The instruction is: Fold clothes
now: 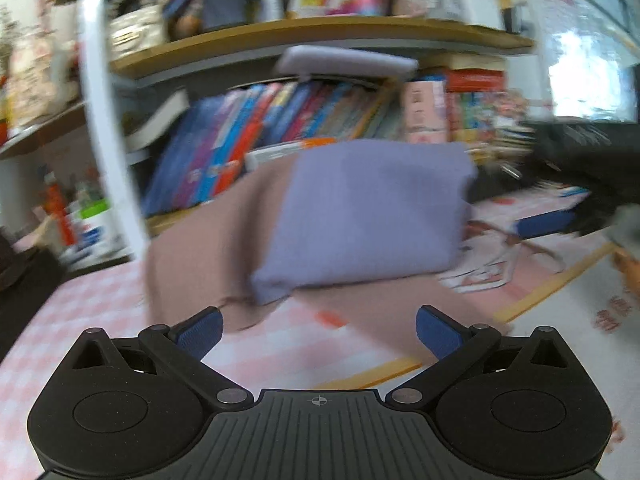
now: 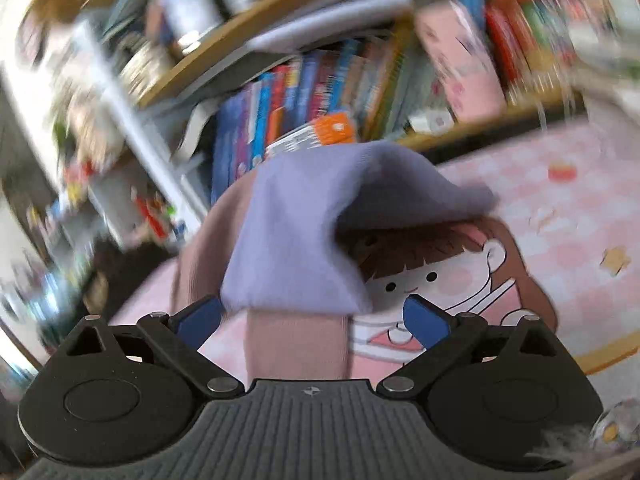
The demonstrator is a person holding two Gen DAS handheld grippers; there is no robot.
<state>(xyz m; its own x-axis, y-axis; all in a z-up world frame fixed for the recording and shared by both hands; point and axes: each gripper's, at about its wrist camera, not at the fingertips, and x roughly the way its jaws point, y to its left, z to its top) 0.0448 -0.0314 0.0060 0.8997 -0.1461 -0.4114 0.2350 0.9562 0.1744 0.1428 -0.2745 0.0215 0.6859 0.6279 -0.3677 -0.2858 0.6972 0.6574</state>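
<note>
Lavender garment lies folded on pink garment ahead of left tool — both tools, including right tool, spread wide, gripping nothing.

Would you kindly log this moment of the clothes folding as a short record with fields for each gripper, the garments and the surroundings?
left gripper: open, holds nothing, hovers short of the garments
right gripper: open, a strip of pink garment lies between its fingers, not clamped
purple garment: folded, lies on top of the pink garment
surface: pink checked tablecloth with a cartoon girl print
background: bookshelf with a row of books
image quality: both views blurred by motion
</note>
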